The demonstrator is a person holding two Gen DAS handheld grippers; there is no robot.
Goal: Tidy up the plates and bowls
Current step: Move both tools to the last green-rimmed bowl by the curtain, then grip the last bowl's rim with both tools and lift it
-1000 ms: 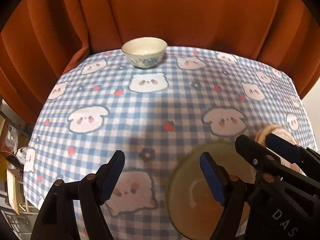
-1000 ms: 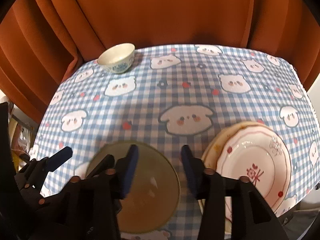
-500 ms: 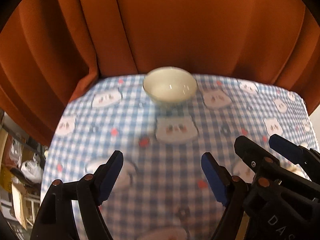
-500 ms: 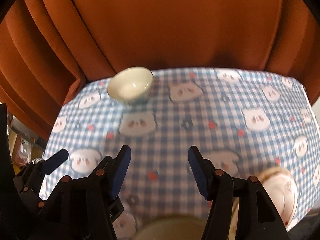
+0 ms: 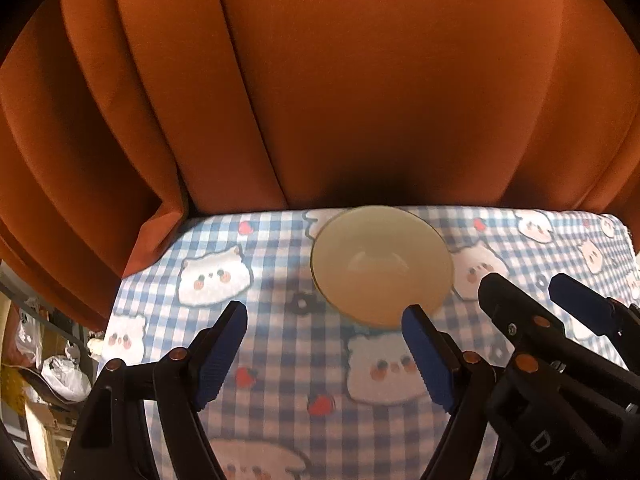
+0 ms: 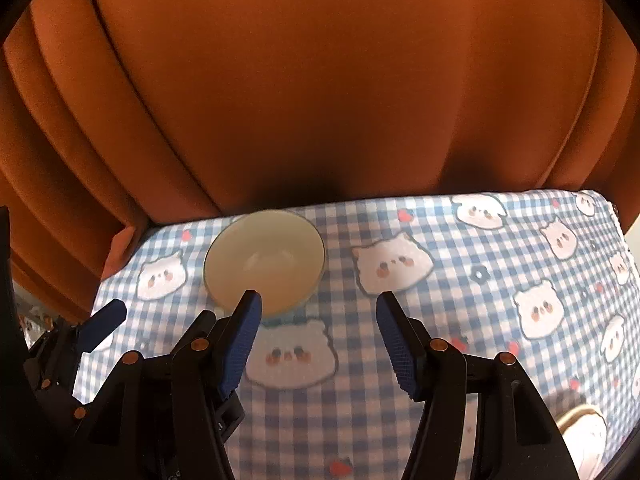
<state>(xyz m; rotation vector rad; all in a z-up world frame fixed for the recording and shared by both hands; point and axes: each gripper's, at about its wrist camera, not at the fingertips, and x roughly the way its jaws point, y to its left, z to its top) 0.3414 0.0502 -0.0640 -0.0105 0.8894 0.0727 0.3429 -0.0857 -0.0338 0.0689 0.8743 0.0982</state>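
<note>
The bowl (image 5: 381,266) sits upright on the checked surface (image 5: 280,360), just ahead of both grippers. The left gripper (image 5: 324,326) and right gripper (image 6: 318,312) hover side by side, both spread wide and holding nothing, the bowl nearest their two inner fingers.

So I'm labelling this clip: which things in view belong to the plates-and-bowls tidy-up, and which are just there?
Part of the job:
- bowl, upright near the table's far edge
- plate edge, low right in the right wrist view
- left gripper, open
- right gripper, open

Just there:
- checked tablecloth
- orange curtain
- clutter beside the table
</note>
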